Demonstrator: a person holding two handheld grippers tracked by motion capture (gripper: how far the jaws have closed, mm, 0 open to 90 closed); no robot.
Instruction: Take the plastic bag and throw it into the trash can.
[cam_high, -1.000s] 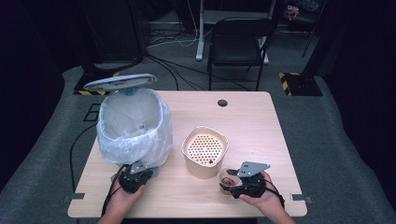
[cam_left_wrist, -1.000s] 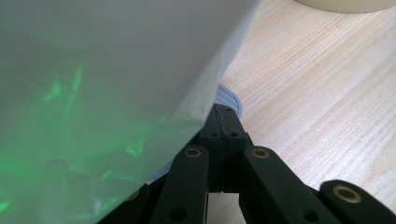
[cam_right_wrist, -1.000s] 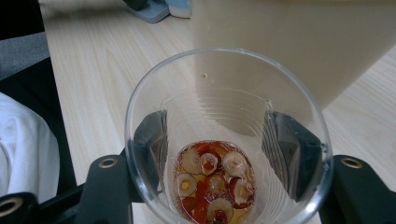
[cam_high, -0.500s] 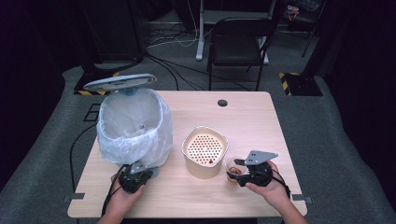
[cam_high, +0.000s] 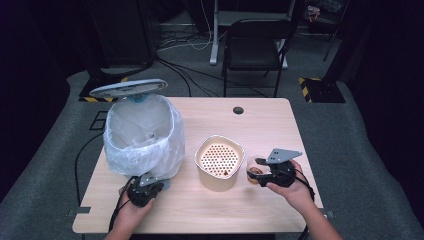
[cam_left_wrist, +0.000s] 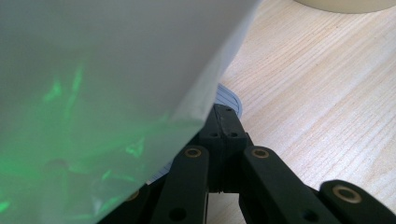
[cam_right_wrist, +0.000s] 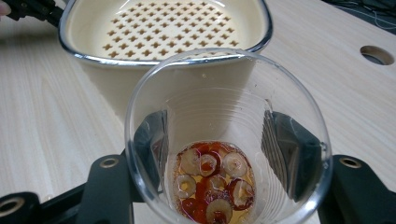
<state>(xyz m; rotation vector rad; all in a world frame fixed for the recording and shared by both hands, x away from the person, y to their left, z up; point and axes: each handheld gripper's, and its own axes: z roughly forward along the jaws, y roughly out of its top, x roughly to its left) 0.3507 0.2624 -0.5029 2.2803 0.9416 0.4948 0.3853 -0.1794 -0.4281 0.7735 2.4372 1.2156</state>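
Several red-and-white slices, perhaps dates, fill clear cup (cam_right_wrist: 229, 140).

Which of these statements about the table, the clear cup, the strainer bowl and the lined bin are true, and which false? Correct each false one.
1. The right gripper holds a clear plastic cup between its jaws. True.
2. The cup is empty. False: red and pale fruit slices lie in liquid at its bottom.
3. The cream strainer bowl stands between the bin and the cup. True.
4. The bin's lid is shut. False: it stands raised above the white bag liner.
5. The left gripper rests at the foot of the bin with its jaws together. True.
6. The strainer bowl is full of fruit. False: its perforated insert is almost bare.
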